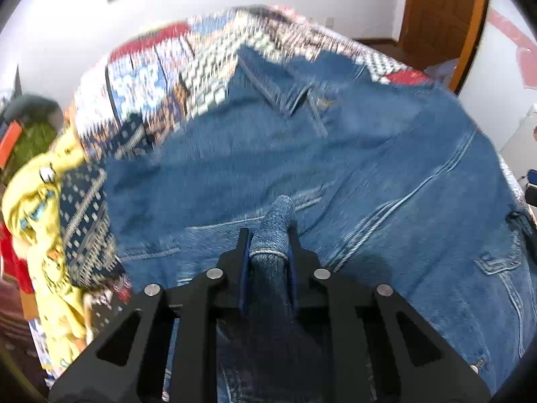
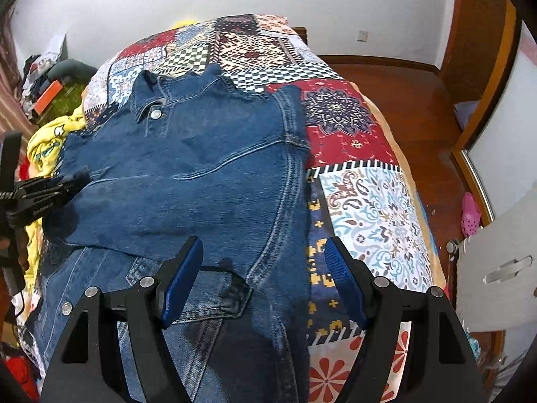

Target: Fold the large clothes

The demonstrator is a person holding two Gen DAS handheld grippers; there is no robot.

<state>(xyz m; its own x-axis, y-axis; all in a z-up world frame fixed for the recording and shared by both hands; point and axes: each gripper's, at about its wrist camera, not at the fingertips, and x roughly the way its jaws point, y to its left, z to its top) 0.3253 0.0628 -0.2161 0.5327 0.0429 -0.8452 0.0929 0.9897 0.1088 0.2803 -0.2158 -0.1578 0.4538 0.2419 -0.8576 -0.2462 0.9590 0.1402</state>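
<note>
A blue denim jacket (image 2: 188, 168) lies spread on a patchwork bedspread (image 2: 355, 181), collar toward the far end, one sleeve folded across its body. My left gripper (image 1: 270, 235) is shut on a bunched fold of the jacket's denim (image 1: 273, 225), held above the garment (image 1: 302, 154). It also shows at the left edge of the right wrist view (image 2: 72, 179), at the jacket's left side. My right gripper (image 2: 263, 248) is open and empty, hovering over the jacket's right edge near the chest pocket.
A yellow printed garment (image 1: 40, 201) is heaped at the bed's left side, also in the right wrist view (image 2: 43, 144). Wooden floor (image 2: 419, 100) and a door lie to the right. A white cabinet (image 2: 503, 262) stands at the right, a pink shoe (image 2: 470, 215) beside it.
</note>
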